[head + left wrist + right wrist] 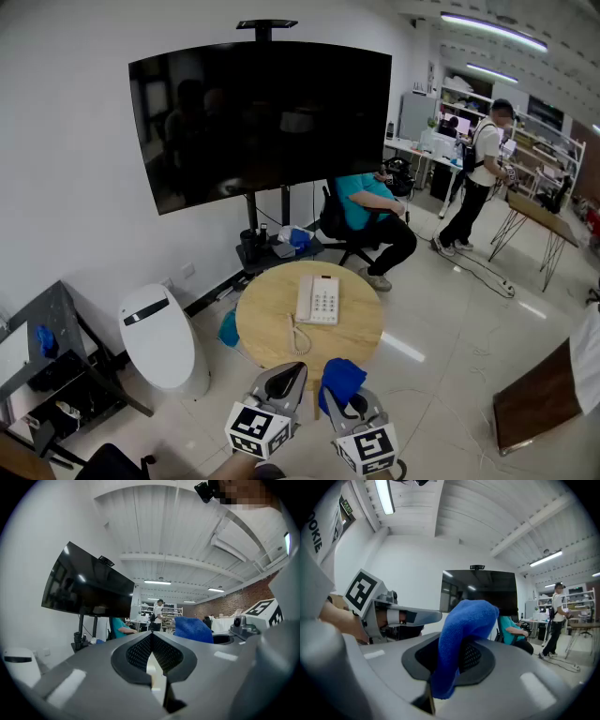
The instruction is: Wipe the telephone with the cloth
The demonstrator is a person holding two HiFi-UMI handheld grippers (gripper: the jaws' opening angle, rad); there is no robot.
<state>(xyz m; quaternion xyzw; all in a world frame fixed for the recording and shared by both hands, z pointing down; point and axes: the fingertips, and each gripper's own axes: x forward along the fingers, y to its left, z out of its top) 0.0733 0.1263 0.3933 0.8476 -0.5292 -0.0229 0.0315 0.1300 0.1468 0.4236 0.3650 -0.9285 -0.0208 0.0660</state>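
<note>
Hovering over the surface's (265, 326) near edge, the right tongs (343, 401) clenched the cloth (339, 377), the left tongs (289, 373) sat clenched empty; the telephone (319, 299) lay toward the far edge

Quick count, head view.
Telephone (318, 299) x1. Round table (272, 352) x1.
Cloth (340, 375) x1 (blue; other blue bits around rm too small to tell).
Grippers x2: left gripper (294, 370), right gripper (343, 397).
Big dark screen (262, 117) x1.
Ppl x2: seated person (367, 208), standing person (480, 169).
</note>
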